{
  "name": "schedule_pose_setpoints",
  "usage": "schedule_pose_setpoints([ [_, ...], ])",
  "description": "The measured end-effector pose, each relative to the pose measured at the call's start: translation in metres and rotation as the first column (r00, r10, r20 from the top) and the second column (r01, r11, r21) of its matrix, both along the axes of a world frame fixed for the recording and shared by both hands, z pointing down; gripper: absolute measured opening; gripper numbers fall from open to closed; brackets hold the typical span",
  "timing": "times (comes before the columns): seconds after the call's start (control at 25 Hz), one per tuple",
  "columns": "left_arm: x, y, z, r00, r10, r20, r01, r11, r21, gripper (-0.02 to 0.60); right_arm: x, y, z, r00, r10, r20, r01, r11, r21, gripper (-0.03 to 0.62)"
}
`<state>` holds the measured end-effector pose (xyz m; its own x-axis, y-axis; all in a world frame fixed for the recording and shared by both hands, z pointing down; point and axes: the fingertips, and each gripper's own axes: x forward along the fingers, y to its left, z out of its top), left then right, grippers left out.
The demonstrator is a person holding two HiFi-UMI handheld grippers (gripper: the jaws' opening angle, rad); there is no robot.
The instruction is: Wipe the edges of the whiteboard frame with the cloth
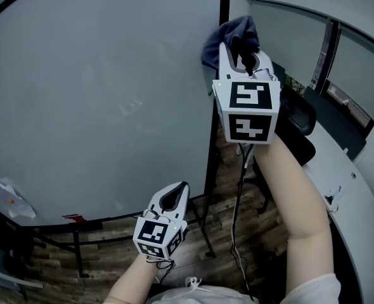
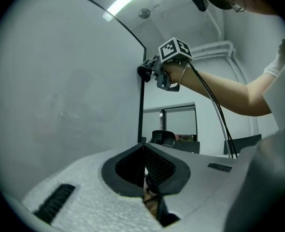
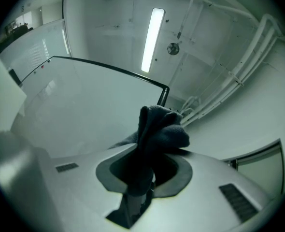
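The whiteboard [image 1: 98, 94] fills the left of the head view, and its black frame edge [image 1: 217, 106] runs down its right side. My right gripper [image 1: 243, 54] is raised high against that edge, shut on a dark blue cloth [image 1: 231, 37] bunched at the frame. In the right gripper view the cloth [image 3: 157, 129] sticks up from the jaws, below the frame's top corner [image 3: 165, 92]. My left gripper [image 1: 173, 198] hangs low by the board's lower right corner, shut and holding nothing. In the left gripper view, the right gripper [image 2: 149, 72] presses the cloth [image 2: 143, 72] onto the frame edge [image 2: 141, 110].
A black office chair [image 1: 299, 116] and a curved white desk [image 1: 355, 195] stand right of the board. Crumpled white wrapping [image 1: 6, 198] and a red item [image 1: 73, 218] lie on the board's lower ledge. Stand legs [image 1: 79, 258] and a cable [image 1: 238, 195] are over the wooden floor.
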<state>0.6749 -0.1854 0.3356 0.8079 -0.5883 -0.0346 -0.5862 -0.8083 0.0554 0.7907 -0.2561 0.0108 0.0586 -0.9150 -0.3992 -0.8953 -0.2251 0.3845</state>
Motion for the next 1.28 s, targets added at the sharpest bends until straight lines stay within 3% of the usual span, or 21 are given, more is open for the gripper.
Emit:
schedule_pose_setpoints([
  [0.36, 0.004, 0.008, 0.025, 1.000, -0.001, -0.007, 0.001, 0.999, -0.050, 0.018, 0.000, 0.000, 0.061, 1.000, -0.014, 0.023, 0.016, 0.997, -0.079, 0.067],
  [0.88, -0.005, 0.004, 0.048, 0.998, -0.056, -0.004, 0.055, 0.994, -0.091, 0.018, 0.006, -0.002, 0.174, 0.988, -0.029, 0.154, 0.059, 0.979, -0.197, 0.066],
  [1.28, -0.001, 0.004, 0.087, 0.999, -0.029, 0.014, 0.031, 0.988, -0.152, 0.018, 0.013, -0.003, 0.263, 0.975, -0.008, 0.222, 0.075, 0.952, -0.298, 0.067],
])
